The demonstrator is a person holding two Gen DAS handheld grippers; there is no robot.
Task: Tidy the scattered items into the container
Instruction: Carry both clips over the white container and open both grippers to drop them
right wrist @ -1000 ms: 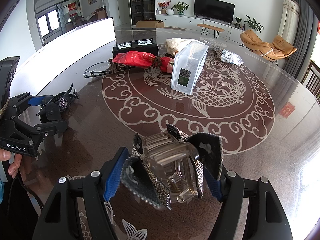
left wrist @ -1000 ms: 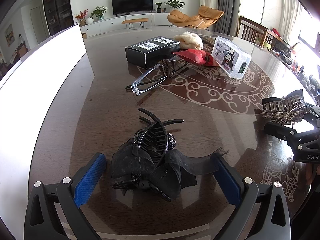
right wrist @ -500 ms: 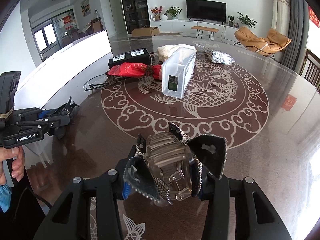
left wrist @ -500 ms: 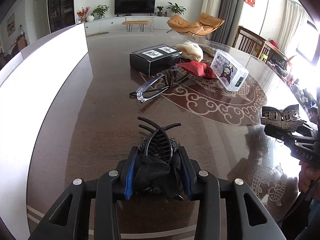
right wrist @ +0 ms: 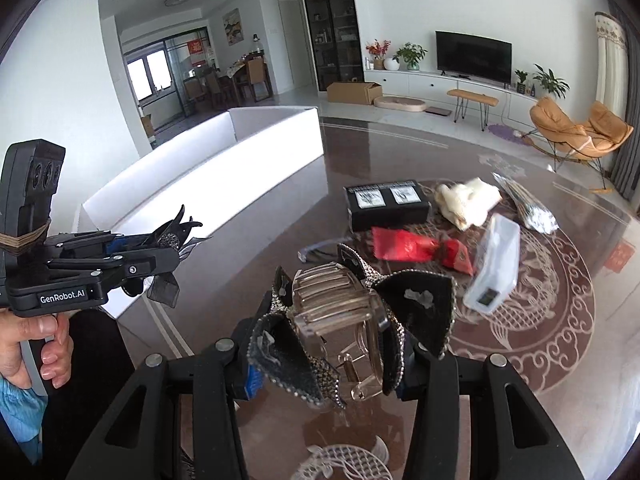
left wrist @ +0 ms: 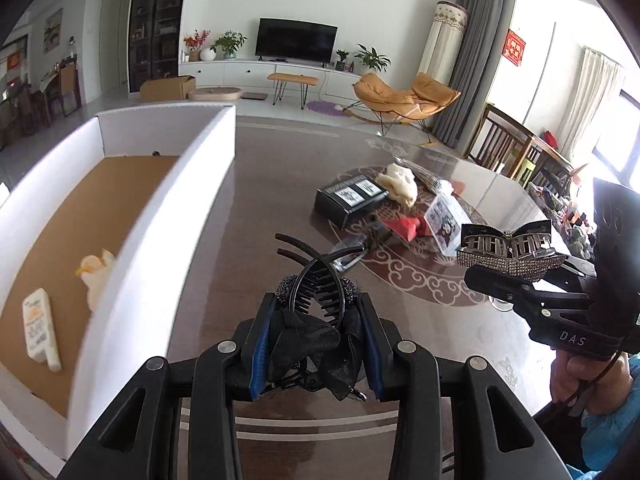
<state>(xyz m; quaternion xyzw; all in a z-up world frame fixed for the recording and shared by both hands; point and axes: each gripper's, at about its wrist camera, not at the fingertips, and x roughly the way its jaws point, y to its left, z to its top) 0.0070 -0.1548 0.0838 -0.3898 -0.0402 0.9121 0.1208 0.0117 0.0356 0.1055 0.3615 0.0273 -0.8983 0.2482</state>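
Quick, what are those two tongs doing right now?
Left tongs: closed on the black bow hair clip.
Right tongs: closed on the rhinestone hair claw.

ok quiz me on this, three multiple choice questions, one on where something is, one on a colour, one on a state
1. Where does the white box sit, seen from the left tool?
A. to its left
B. to its right
C. behind the TV

2. What colour is the wrapped packet by the black box?
A. green
B. red
C. yellow

3. What is the right tool doing?
A. open, holding nothing
B. shut on the sparkly hair clip
C. resting flat on the table

Answers:
1. A, the box fills the left of the left wrist view.
2. B, the packet is plainly red.
3. B, its pads press the clip's sides, above the table.
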